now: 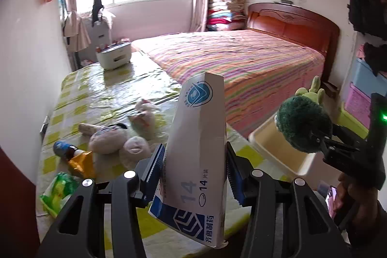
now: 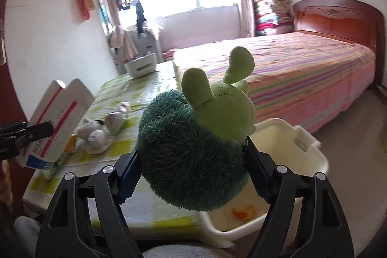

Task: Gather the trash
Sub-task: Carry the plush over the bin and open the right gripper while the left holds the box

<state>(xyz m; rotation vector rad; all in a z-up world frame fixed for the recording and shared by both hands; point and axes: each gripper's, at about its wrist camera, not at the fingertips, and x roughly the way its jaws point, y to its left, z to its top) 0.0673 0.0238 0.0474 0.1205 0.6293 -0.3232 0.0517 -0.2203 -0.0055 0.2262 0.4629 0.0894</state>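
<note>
Beside the white bin, a medicine box is pinched by the left gripper; a green plush toy is clamped by the right gripper over it.

A white-and-blue medicine box is showing beside a dark-green and lime plush toy, a cream bin, a yellow-checked tablecloth and a pink-striped bedspread.

Ahead of the left gripper, the table holds a plush, wrappers and a far box, with bare cloth between. Below the right gripper, the bin gapes open, a peel inside.
</note>
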